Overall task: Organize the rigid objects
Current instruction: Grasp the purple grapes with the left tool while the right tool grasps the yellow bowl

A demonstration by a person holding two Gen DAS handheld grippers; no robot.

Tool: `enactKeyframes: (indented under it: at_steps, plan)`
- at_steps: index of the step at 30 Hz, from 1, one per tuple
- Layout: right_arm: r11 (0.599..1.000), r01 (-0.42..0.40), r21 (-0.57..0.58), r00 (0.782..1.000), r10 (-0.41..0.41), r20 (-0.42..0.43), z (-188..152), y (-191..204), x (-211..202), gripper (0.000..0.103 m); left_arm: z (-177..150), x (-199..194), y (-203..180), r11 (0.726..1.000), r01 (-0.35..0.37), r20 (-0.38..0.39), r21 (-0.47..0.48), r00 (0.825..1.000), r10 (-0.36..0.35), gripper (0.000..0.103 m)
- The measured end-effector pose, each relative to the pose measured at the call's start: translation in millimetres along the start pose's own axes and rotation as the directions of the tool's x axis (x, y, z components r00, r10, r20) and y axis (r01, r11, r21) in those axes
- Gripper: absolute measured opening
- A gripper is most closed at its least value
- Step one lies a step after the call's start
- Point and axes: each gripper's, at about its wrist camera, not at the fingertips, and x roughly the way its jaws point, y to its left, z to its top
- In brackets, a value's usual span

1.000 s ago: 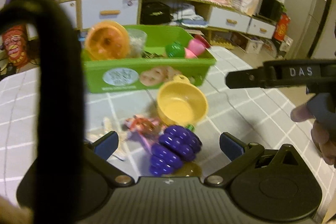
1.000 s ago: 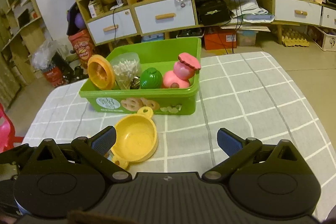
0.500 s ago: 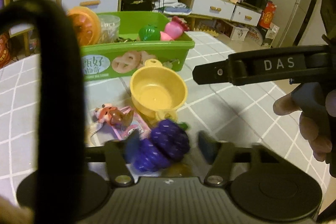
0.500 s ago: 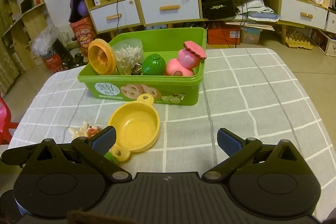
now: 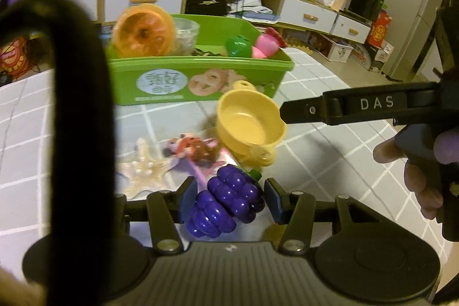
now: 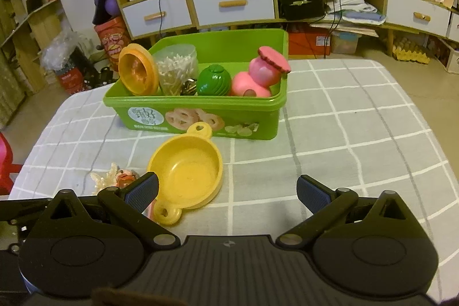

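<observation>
My left gripper (image 5: 229, 198) is shut on a purple toy grape bunch (image 5: 226, 204), its blue pads pressing both sides just above the table. A yellow toy pan (image 5: 249, 128) sits right beyond it; it also shows in the right wrist view (image 6: 186, 172). The green bin (image 6: 200, 116) holds an orange lid (image 6: 137, 73), a cup of cotton swabs (image 6: 176, 68), a green toy (image 6: 213, 81) and a pink toy (image 6: 258, 76). My right gripper (image 6: 228, 192) is open and empty, above the table near the pan, to the right of the left gripper.
A starfish (image 5: 143, 165) and a small doll toy on a pink card (image 5: 192, 148) lie left of the pan. The table has a grey checked cloth (image 6: 344, 134). A black strap (image 5: 80, 111) blocks the left wrist view's left side. Shelves and drawers stand behind.
My left gripper closed from wide open onto the grape bunch. The right gripper drifted back slightly and stayed open.
</observation>
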Motion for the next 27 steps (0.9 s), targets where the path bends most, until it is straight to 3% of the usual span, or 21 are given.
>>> enactKeyframes:
  at_steps: [11, 22, 27]
  plan:
    - [0.996, 0.000, 0.092, 0.993, 0.011, -0.118, 1, 20, 38, 0.101, -2, -8, 33, 0.997, -0.045, -0.003, -0.064, 0.999, 0.045, 0.027]
    - [0.997, 0.063, 0.052, 0.990, -0.056, -0.131, 1, 39, 63, 0.097, -4, -2, 33, 0.999, -0.025, -0.015, -0.029, 1.000, 0.024, 0.032]
    - [0.995, 0.094, 0.037, 0.990, -0.089, -0.108, 2, 42, 67, 0.093, -10, 11, 33, 1.000, -0.017, -0.070, -0.026, 0.997, 0.015, 0.032]
